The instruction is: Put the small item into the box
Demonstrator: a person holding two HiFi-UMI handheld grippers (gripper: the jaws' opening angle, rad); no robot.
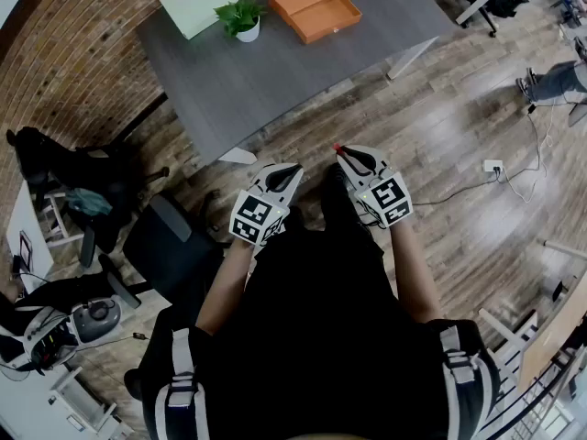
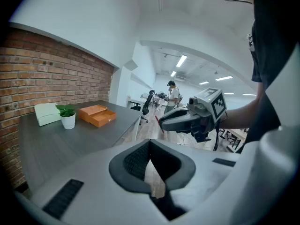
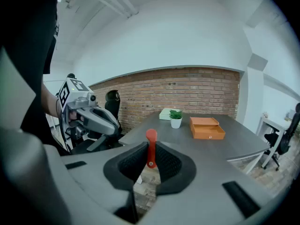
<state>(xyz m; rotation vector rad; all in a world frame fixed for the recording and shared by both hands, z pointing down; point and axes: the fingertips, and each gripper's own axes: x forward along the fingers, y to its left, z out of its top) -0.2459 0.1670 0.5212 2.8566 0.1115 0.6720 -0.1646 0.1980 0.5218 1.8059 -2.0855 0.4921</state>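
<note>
My right gripper (image 1: 340, 152) is shut on a small red item (image 3: 150, 148), whose tip pokes out past the jaws (image 1: 337, 147). It is held above the wood floor, well short of the grey table (image 1: 275, 71). An orange box (image 1: 315, 6) lies open on the far side of that table, also seen as the orange box (image 3: 206, 127) and the orange box (image 2: 97, 115). My left gripper (image 1: 292, 170) hangs beside the right one, jaws shut with nothing between them (image 2: 151, 161). The right gripper (image 2: 161, 122) shows in the left gripper view with the red tip sticking out.
A small potted plant (image 1: 241, 16) and a pale green box (image 1: 196, 2) stand on the table left of the orange box. A brick wall (image 1: 64, 53) runs along the left. Office chairs (image 1: 165, 246) stand at my left. A cable and socket (image 1: 492, 167) lie on the floor at right.
</note>
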